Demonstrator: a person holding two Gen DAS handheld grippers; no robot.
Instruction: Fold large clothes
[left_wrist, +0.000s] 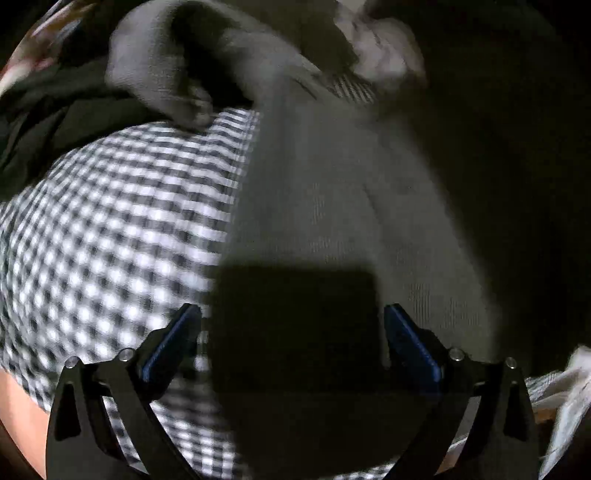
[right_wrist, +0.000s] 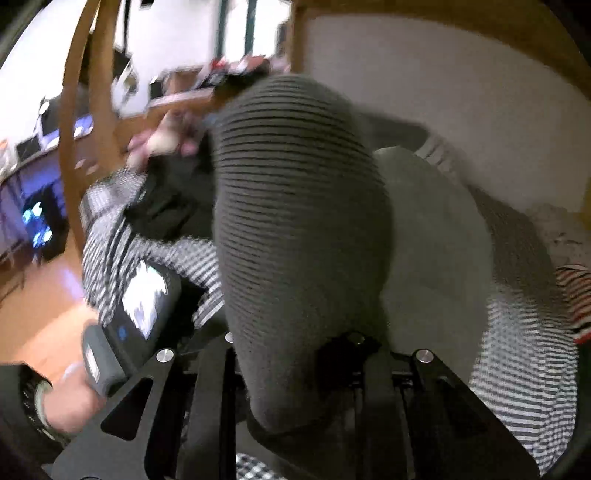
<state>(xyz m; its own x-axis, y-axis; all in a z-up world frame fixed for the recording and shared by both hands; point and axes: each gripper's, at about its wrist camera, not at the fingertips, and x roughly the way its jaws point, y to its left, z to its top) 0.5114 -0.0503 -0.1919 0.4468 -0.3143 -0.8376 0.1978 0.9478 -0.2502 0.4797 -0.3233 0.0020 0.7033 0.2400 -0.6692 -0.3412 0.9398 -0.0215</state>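
1. Grey knit garment (right_wrist: 295, 229) lies over a black-and-white checked cloth (left_wrist: 110, 229), covering that cloth's right part in the left wrist view.
2. Left gripper (left_wrist: 291, 343) hangs just above the garment's near edge, fingers (left_wrist: 410, 343) wide apart, nothing between them.
3. Right gripper (right_wrist: 295, 387) is nearly closed on a ribbed fold of the garment; the fold rises from the jaws and fills the view.
4. A hand (right_wrist: 74, 398) shows left of the garment, beside a dark device with a lit screen (right_wrist: 144, 302).
5. Both views are motion-blurred.
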